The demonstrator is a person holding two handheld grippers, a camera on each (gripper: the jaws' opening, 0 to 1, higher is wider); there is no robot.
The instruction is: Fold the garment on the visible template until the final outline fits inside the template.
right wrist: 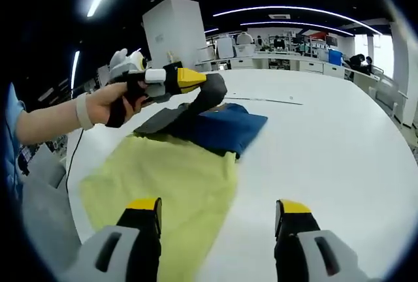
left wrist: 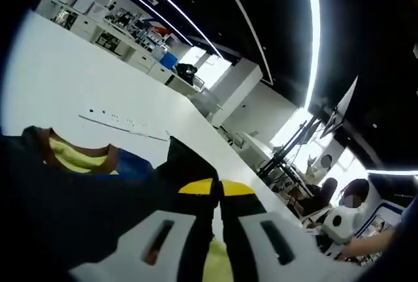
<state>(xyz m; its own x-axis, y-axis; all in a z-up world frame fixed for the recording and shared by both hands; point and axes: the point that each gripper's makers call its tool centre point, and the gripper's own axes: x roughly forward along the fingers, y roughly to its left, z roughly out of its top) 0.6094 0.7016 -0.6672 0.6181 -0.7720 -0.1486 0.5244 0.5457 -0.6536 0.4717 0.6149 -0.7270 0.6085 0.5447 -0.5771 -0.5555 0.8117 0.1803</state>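
Left tongs (right wrist: 196,78) pinch the dark garment (right wrist: 196,122), seemingly lifting it; right tongs (right wrist: 219,211) spread, empty.

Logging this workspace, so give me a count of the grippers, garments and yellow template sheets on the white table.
Grippers: 2, the left gripper and the right gripper
Garments: 1, a dark blue garment
Yellow template sheets: 1, the template
Total: 4
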